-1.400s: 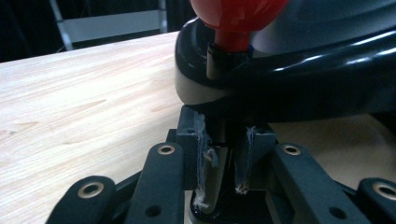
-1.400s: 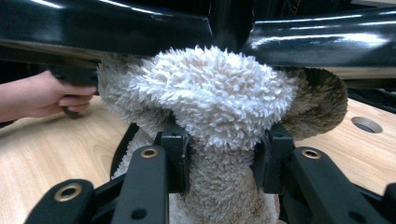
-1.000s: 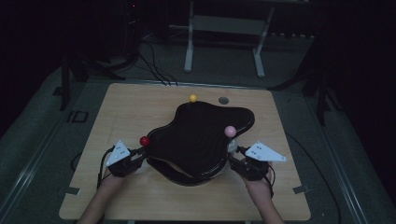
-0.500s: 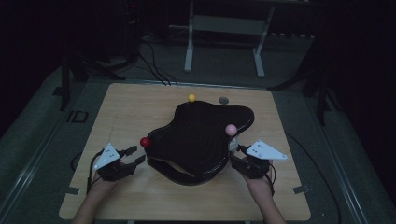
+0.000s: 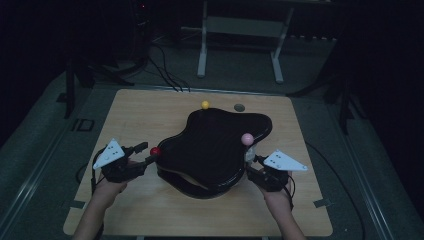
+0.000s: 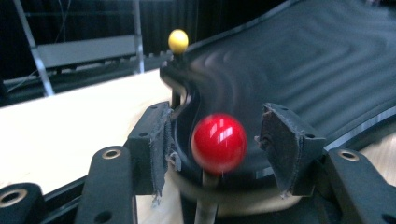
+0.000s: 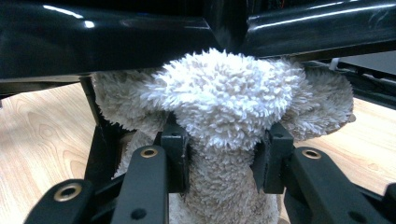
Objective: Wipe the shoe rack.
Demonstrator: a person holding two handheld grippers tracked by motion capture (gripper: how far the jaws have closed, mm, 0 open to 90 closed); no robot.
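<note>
Dim surroundings frame a pale wooden tabletop in the high view. At lower left of that frame, the left tongs have just been opening; in the left gripper view the red ball is seen between the pads with gaps on both sides, untouched. At lower right, the right tongs are clamped on a fluffy cream cloth, tucked under the rim of the black tray. From the left tongs the red ball lies straight ahead, on a thin upright stem at the tray's near-left edge; the left hand is nearer. Further off, a pink ball and a yellow ball are seen.
</note>
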